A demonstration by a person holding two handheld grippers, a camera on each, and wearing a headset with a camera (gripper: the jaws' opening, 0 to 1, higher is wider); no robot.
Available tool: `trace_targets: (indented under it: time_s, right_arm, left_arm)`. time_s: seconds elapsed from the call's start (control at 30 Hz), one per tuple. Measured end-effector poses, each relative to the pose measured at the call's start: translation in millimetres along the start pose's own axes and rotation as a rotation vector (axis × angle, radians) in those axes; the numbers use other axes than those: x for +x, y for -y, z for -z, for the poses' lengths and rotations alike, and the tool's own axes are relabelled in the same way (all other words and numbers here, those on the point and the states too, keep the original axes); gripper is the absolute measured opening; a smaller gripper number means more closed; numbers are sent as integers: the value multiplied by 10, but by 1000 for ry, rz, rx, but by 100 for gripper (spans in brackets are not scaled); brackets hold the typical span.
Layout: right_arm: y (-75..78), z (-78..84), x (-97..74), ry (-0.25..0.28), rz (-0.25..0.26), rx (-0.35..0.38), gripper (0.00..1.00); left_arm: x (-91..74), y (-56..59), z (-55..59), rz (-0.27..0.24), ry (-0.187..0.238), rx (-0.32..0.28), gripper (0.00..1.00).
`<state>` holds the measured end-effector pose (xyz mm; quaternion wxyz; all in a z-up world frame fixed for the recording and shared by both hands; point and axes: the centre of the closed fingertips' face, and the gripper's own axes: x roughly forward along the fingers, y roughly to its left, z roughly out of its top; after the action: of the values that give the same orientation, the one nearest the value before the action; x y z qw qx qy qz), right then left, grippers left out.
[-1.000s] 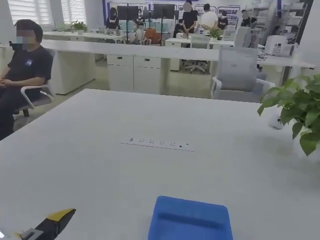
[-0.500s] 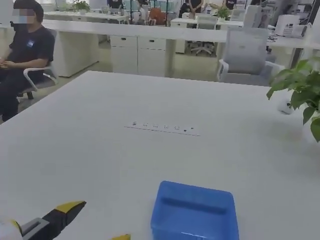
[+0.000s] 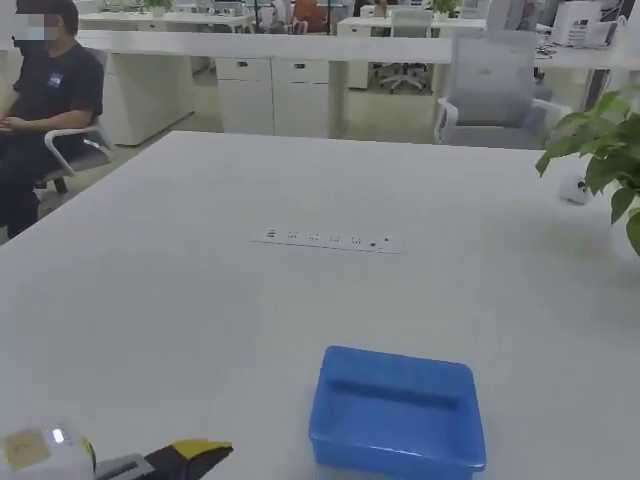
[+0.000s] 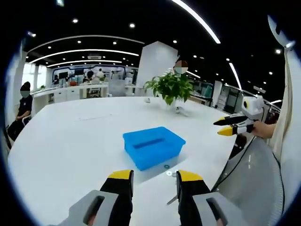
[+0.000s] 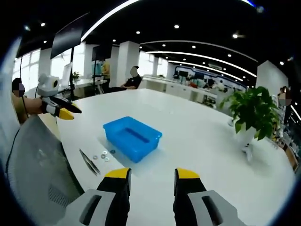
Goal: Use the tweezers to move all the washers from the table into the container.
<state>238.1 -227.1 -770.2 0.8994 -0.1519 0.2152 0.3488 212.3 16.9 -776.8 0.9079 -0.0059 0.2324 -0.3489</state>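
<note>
A blue container (image 3: 395, 410) stands on the white table near its front edge. My left gripper (image 3: 195, 455) pokes into the head view at the bottom left, one yellow tip showing. In the left gripper view my left gripper (image 4: 155, 176) is open above the table, the container (image 4: 153, 146) ahead of it. Small washers (image 4: 168, 169) and the tweezers (image 4: 173, 200) lie just in front of the container. My right gripper (image 5: 152, 174) is open and holds nothing. It faces the container (image 5: 131, 136), with washers (image 5: 104, 154) and tweezers (image 5: 89, 162) to the container's left.
A power strip (image 3: 325, 240) sits flush in the middle of the table (image 3: 150, 300). A potted plant (image 3: 600, 150) stands at the right edge. A grey chair (image 3: 495, 100) is behind the table, and a person (image 3: 45, 90) sits at the far left.
The head camera has tilted down, so the table and container sit higher in the picture. The left gripper's yellow tip has shifted right, closer to the container.
</note>
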Motion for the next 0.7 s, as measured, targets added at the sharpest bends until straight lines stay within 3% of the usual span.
trace_targets:
  time_s: [0.1, 0.13, 0.23, 0.3, 0.37, 0.43, 0.5, 0.63, 0.7]
  right_arm:
    - [-251, -98, 68, 8, -109, 20, 17]
    - [-345, -156, 102, 17, -146, 10, 16]
    - [-484, -172, 178, -5, -195, -41, 9]
    - [-571, -171, 245, -18, -220, -55, 7]
    - [-664, -169, 301, -23, -258, -39, 6]
    - [-737, -153, 348, -35, -283, -47, 6]
    - [-797, -106, 383, -62, -303, -77, 5]
    - [-903, -7, 445, -101, -321, -92, 4]
    - [-958, 37, 449, -114, -340, -103, 4]
  left_arm:
    - [43, 126, 122, 95, -78, 18, 25]
    - [70, 121, 149, 96, -97, 56, 23]
    - [116, 205, 261, 163, -181, 133, 15]
    - [147, 241, 323, 189, -222, 145, 13]
    - [167, 335, 439, 265, -291, 144, 13]
    - [205, 281, 529, 259, -348, 236, 9]
    - [224, 253, 650, 263, -426, 275, 7]
    - [303, 219, 773, 289, -499, 382, 3]
    - [341, 227, 837, 314, -537, 391, 3]
